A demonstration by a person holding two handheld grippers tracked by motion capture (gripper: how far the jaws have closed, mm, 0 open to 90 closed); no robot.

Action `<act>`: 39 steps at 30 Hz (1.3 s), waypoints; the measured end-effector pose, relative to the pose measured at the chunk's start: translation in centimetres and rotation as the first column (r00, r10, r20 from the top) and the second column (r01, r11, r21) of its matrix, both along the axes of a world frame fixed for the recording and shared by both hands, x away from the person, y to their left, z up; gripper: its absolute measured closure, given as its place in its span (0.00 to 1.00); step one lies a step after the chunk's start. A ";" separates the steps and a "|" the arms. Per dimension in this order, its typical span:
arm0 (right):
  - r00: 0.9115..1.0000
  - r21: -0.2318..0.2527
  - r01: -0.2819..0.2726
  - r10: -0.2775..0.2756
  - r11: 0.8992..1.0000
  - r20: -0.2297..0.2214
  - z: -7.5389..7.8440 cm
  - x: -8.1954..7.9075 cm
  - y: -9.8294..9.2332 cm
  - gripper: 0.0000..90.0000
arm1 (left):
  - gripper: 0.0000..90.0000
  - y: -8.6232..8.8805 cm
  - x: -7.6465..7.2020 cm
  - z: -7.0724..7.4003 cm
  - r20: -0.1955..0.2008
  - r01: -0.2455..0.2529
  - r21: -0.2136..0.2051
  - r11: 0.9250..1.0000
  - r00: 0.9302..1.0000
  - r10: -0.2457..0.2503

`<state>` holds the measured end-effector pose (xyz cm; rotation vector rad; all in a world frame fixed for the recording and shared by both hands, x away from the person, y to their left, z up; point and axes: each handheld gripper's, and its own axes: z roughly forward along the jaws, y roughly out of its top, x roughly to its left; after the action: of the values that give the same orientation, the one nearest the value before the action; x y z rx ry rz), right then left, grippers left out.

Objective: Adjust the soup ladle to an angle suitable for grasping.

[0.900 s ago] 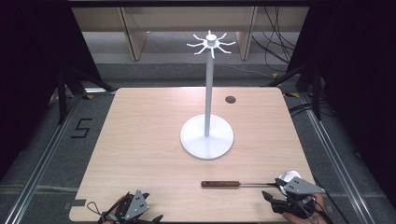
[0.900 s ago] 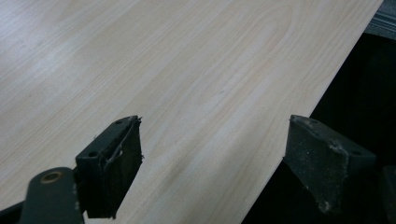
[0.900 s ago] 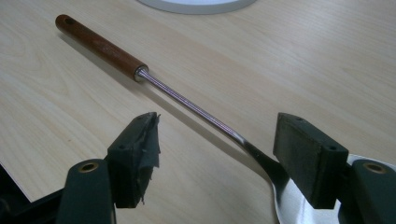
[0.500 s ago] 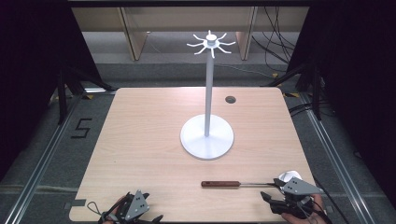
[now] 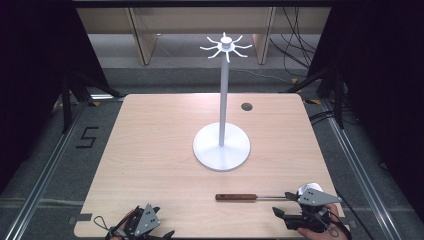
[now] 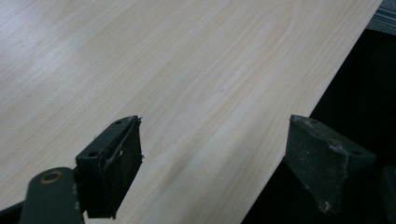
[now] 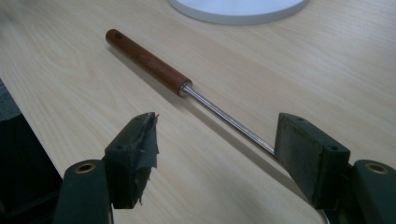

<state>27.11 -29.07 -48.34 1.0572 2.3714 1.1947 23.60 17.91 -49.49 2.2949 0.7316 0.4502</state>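
Little has moved since the earlier frames: the right tool [image 5: 289, 205] has only crept slightly closer to the utensil, while the left tool [image 5: 150, 231] waits unchanged at the near left edge of the counter [image 5: 150, 145].

A long utensil [image 5: 250, 197] with a reddish-brown wooden handle [image 7: 147, 60] and a thin metal shaft [image 7: 229, 119] lies flat on the counter. Its long axis runs side to side, roughly parallel to the near edge; the handle end points away from the right tool toward the middle of the counter, and the shaft runs back toward that tool. In the right gripper view the shaft passes just inside the right-hand jaw and vanishes beneath it, so contact there cannot be judged. Both jaws stand apart, grasping nothing. The utensil's head is hidden behind the tool.

Left tool jaws are spread wide over bare wood, released.

Beyond the utensil, well apart from both tools, stands a white hook stand [image 5: 221, 145] on a round base.

By far the nearer hand is the right one.
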 end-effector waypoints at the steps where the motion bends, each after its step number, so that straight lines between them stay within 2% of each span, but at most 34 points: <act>1: 1.000 -0.014 -0.006 0.006 1.000 0.017 0.1 0.1 0.2 0.32 | 0.20 0.0 0.0 0.0 -0.002 0.002 -0.001 1.000 1.000 -0.002; 3: 0.999 -0.023 -0.029 0.029 0.999 0.015 0.3 0.2 0.7 0.32 | 0.20 0.0 0.0 0.0 -0.002 0.002 -0.001 1.000 1.000 -0.002; 4: 1.000 -0.015 -0.027 0.027 1.000 0.014 0.4 0.2 1.0 0.31 | 0.20 0.0 0.0 0.0 -0.003 0.002 0.001 1.000 1.000 -0.002; 5: 0.999 0.000 -0.054 0.054 0.999 0.008 0.5 0.4 1.3 0.29 | 0.20 0.0 0.0 0.0 -0.003 0.002 0.001 1.000 1.000 -0.002; 6: 0.998 -0.010 -0.055 0.056 0.998 0.017 0.6 0.4 1.4 0.28 | 0.20 0.0 0.0 -0.1 -0.008 0.002 -0.016 1.000 1.000 -0.002; 7: 0.998 -0.005 -0.059 0.059 0.998 -0.001 0.7 0.2 1.8 0.27 | 0.20 0.0 0.0 0.0 -0.003 0.007 -0.012 1.000 1.000 -0.007; 8: 0.997 -0.018 -0.072 0.073 0.997 0.014 0.7 0.4 1.9 0.27 | 0.20 0.0 0.0 0.0 -0.002 0.007 -0.012 1.000 1.000 -0.007; 11: 0.995 -0.023 -0.096 0.096 0.995 -0.010 0.8 0.6 2.8 0.27 | 0.20 0.0 0.0 0.0 -0.009 0.011 -0.012 1.000 1.000 -0.011; 12: 0.994 -0.041 -0.111 0.111 0.993 0.005 0.8 0.9 3.2 0.27 | 0.20 -0.1 0.0 0.0 -0.010 0.010 -0.012 1.000 1.000 -0.010; 13: 0.993 -0.054 -0.121 0.121 0.991 -0.004 0.8 1.0 3.6 0.28 | 0.20 -0.1 0.0 0.0 -0.008 0.010 -0.011 1.000 1.000 -0.010; 15: 0.989 -0.110 -0.149 0.149 0.983 -0.007 0.9 1.5 4.5 0.31 | 0.20 0.0 0.0 0.0 -0.008 0.010 -0.010 1.000 1.000 -0.010; 18: 0.983 -0.184 -0.184 0.179 0.966 -0.042 1.0 2.3 5.7 0.41 | 0.20 0.0 0.0 0.0 -0.009 0.010 -0.013 1.000 1.000 -0.010; 21: 0.982 -0.192 -0.188 0.181 0.963 -0.053 1.0 2.8 6.6 0.44 | 0.20 0.0 0.0 0.0 -0.008 0.010 -0.012 1.000 1.000 -0.010; 22: 0.976 -0.206 -0.215 0.207 0.955 -0.059 1.1 3.5 7.3 0.48 | 0.20 0.0 0.0 0.0 -0.008 0.011 -0.011 1.000 1.000 -0.011; 24: 0.975 -0.205 -0.219 0.208 0.954 -0.071 1.1 4.2 7.8 0.52 | 0.20 0.0 0.0 0.0 -0.008 0.008 -0.009 1.000 1.000 -0.008; 26: 0.971 -0.212 -0.233 0.217 0.949 -0.096 1.0 4.7 8.3 0.54 | 0.20 0.0 -0.1 0.0 -0.012 0.009 -0.011 1.000 1.000 -0.009; 27: 0.968 -0.221 -0.247 0.230 0.944 -0.098 0.8 5.0 8.5 0.56 | 0.20 -0.1 -0.1 -0.1 -0.012 0.008 -0.016 1.000 1.000 -0.008; 28: 0.964 -0.228 -0.256 0.231 0.940 -0.130 0.8 5.3 8.7 0.58 | 0.20 0.0 0.0 0.0 -0.006 0.014 -0.007 1.000 1.000 -0.014; 29: 0.966 -0.233 -0.249 0.222 0.940 -0.134 0.6 5.6 9.0 0.58 | 0.20 0.0 0.0 0.0 -0.009 0.019 0.001 1.000 1.000 -0.019; 30: 0.965 -0.235 -0.253 0.225 0.939 -0.138 0.5 5.8 9.2 0.60 | 0.20 -0.1 -0.1 -0.1 -0.006 0.009 -0.011 1.000 1.000 -0.010; 31: 0.958 -0.241 -0.274 0.243 0.931 -0.150 0.5 6.1 9.3 0.61 | 0.20 -0.1 -0.1 -0.1 -0.006 0.009 -0.011 1.000 1.000 -0.010; 32: 0.958 -0.237 -0.274 0.245 0.932 -0.147 0.4 6.3 9.5 0.62 | 0.20 0.0 0.0 0.0 -0.006 0.013 -0.008 1.000 1.000 -0.013; 33: 0.952 -0.236 -0.291 0.256 0.927 -0.168 0.5 6.4 9.7 0.62 | 0.20 0.0 0.0 0.0 -0.006 0.013 -0.006 1.000 1.000 -0.013; 34: 0.952 -0.244 -0.297 0.265 0.923 -0.157 0.4 6.6 9.9 0.63 | 0.20 0.0 0.0 -0.1 -0.007 0.014 -0.005 1.000 1.000 -0.014; 35: 0.947 -0.244 -0.306 0.267 0.920 -0.180 0.5 6.6 10.2 0.64 | 0.20 0.1 0.0 0.0 -0.008 0.029 0.016 0.999 1.000 -0.029; 36: 0.944 -0.255 -0.324 0.292 0.911 -0.156 0.3 6.9 10.4 0.66 | 0.20 -0.1 0.0 -0.1 -0.007 0.014 -0.006 1.000 1.000 -0.014; 37: 0.942 -0.258 -0.325 0.288 0.910 -0.170 0.2 7.0 10.6 0.67 | 0.20 -0.1 0.0 -0.1 -0.007 0.014 -0.006 1.000 1.000 -0.014; 38: 0.940 -0.271 -0.330 0.289 0.904 -0.180 0.1 7.1 10.8 0.67 | 0.20 -0.1 -0.1 -0.1 -0.006 0.008 -0.010 1.000 1.000 -0.008; 39: 0.934 -0.272 -0.346 0.304 0.898 -0.186 0.1 7.2 10.8 0.68 | 0.20 -0.1 -0.1 -0.1 -0.005 0.008 -0.011 1.000 1.000 -0.008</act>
<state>34.31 -18.23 -48.25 0.6809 2.8101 0.8300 23.51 17.82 -49.60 2.2893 0.7251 0.4354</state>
